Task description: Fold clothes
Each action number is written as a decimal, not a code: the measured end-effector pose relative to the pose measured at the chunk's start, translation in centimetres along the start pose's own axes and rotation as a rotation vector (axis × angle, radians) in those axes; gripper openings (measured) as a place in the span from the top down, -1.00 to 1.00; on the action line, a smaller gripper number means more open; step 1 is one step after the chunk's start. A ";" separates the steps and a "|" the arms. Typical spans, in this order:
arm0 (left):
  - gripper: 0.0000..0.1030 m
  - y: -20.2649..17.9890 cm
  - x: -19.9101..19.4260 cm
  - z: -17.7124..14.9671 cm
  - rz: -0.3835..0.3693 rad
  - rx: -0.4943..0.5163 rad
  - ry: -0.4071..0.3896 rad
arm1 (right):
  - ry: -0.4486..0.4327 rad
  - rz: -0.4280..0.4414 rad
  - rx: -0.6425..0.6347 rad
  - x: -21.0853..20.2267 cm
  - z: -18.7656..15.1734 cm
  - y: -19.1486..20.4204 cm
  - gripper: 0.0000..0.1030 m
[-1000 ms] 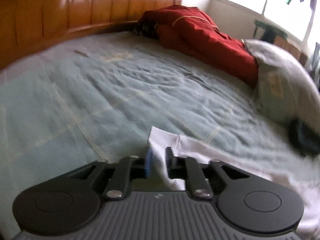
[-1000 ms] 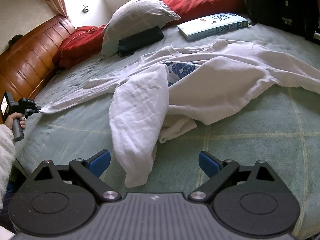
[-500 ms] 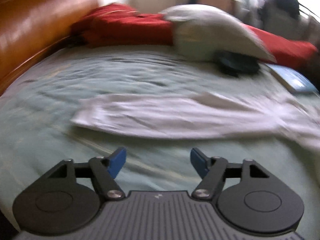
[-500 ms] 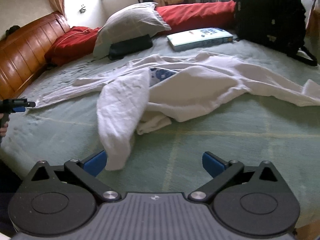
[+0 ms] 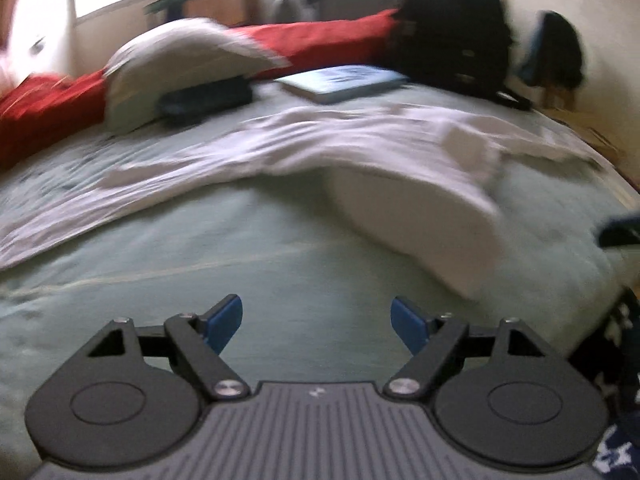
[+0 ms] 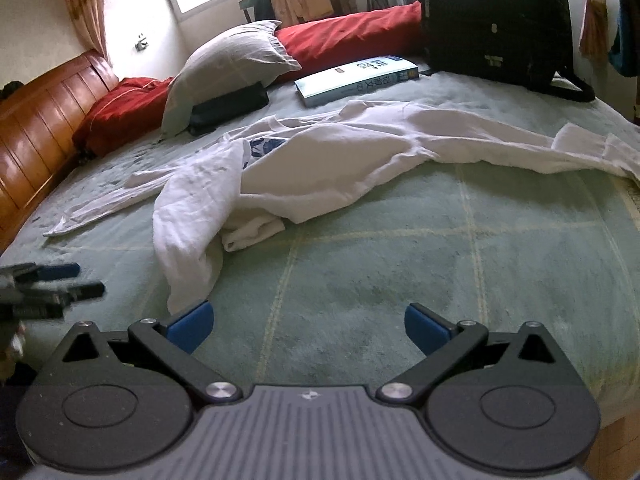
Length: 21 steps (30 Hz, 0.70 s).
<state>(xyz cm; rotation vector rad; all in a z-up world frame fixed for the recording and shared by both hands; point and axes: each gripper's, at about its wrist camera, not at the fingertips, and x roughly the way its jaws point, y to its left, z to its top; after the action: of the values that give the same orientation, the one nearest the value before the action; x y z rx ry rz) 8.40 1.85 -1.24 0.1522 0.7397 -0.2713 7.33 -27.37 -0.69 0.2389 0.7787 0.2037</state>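
I am looking across the bed (image 6: 400, 264) from its near edge, working left to right. At about nine o'clock in the right wrist view the left gripper (image 6: 60, 280) is hanging over the bare cover with nothing between its blue pads; its jaws are opening. In its own view the left gripper (image 5: 317, 324) is framing only green cloth. The white long-sleeved shirt (image 6: 320, 168) is lying crumpled across the middle of the bed, collar toward twelve o'clock near the pillow (image 6: 224, 68) and book (image 6: 356, 78). Its long axis is running sleeve to sleeve, from roughly nine o'clock to three o'clock, with a bunched flap drooping toward seven. The right gripper (image 6: 308, 326) is standing spread wide and empty, the flap's end just beside its left pad. I judge I am spreading the shirt flat before folding; next I am needing to grasp that flap and draw it out.
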 end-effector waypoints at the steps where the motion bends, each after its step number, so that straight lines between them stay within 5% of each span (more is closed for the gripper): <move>1: -0.59 -1.1 0.0 -0.1 -0.009 0.022 -0.007 | -0.002 0.001 0.004 0.0 -0.1 -0.2 -1.00; 11: -0.59 -8.6 1.1 0.3 -0.068 0.169 -0.046 | -0.027 0.020 0.065 -1.2 -1.4 -3.2 -1.00; 21: 0.12 -11.3 3.2 1.0 -0.035 0.193 -0.062 | -0.038 0.038 0.100 -1.7 -2.1 -4.9 -1.00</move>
<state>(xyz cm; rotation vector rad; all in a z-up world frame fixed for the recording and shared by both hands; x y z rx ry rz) 7.96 -9.77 -3.22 0.3126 0.6545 -0.3791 5.12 -32.21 -2.43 0.3513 0.7483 0.1954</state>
